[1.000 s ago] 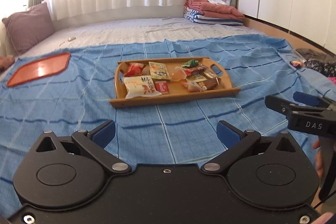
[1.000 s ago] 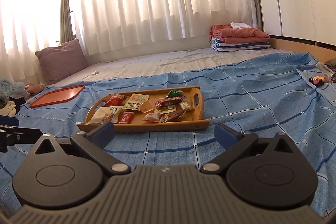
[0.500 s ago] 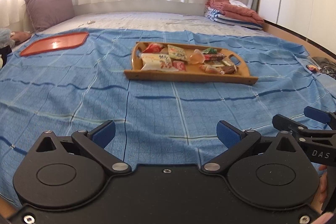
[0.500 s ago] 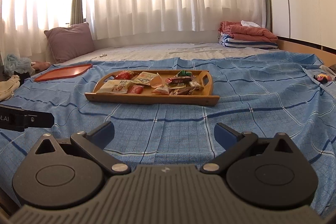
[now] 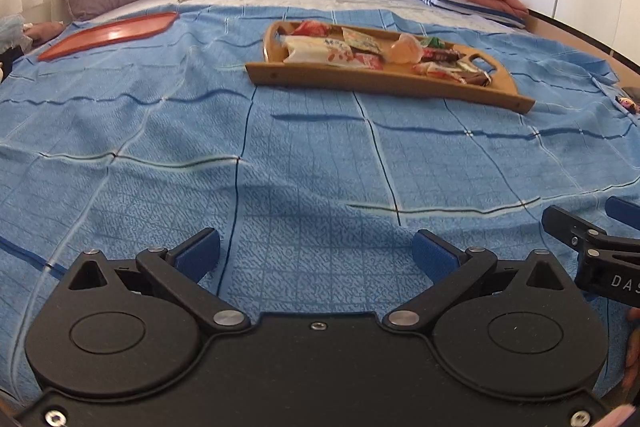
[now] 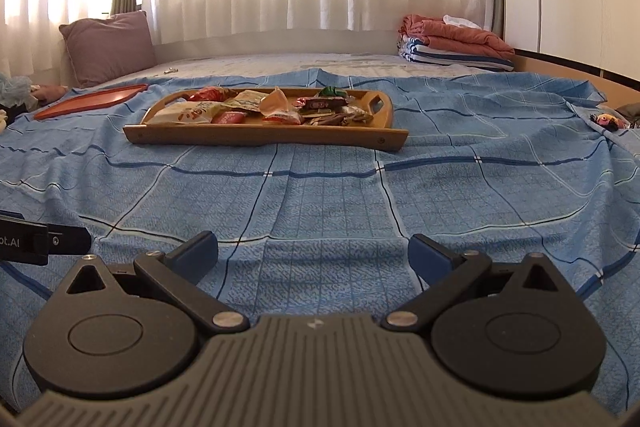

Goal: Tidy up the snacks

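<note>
Blue checked bedspread fills the near ground, and low over it both tools wait with nothing in them: the left gripper and the right gripper each have their blue-padded fingers spread wide, only cloth between them. Farther out, at about 12 o'clock in the right wrist view and 1 o'clock in the left, sits the wooden tray with cut-out handles, and the snacks lie in it as a loose mix: a pale bag, red and green packets, dark bars, some overlapping. None lies on the cloth around it, as far as these views show. Beyond, at 10 o'clock, a red tray rests flat with nothing visible on it. That leaves the progress open: the packets may be gathered into the wooden tray as the finished state, or waiting there to be sorted, perhaps onto the red one. At the far edge stand a purple pillow and folded blankets.
</note>
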Demonstrator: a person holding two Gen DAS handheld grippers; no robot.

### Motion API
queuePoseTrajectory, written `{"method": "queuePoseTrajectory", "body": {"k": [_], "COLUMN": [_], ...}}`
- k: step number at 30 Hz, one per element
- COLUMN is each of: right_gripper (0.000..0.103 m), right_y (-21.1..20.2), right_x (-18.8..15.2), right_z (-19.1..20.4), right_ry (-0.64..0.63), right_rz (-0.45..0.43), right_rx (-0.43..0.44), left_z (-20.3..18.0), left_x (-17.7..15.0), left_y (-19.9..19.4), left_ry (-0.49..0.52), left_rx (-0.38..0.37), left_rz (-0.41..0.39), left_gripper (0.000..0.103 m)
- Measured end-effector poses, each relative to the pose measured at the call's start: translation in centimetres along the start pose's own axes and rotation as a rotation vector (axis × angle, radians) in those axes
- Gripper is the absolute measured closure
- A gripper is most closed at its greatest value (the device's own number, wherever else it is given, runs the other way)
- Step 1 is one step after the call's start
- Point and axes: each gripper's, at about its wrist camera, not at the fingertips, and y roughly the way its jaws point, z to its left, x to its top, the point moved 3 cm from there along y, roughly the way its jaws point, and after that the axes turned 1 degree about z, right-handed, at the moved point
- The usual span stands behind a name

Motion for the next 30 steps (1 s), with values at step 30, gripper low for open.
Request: {"method": "queuePoseTrajectory", "body": {"k": [30], "right_gripper": [0.000], "right_y": [1.3], "right_x": [-1.1], "right_z": [0.3], "right_ry": [-0.049], "right_rz": [0.034], "right_rx": [-0.038], "left_z": [-0.6], "left_x": [-0.7], "left_y": [1.0], "left_ry": [0.038], "left_rx": [0.034], "left_rz": [-0.082], "left_gripper": [0.000]}}
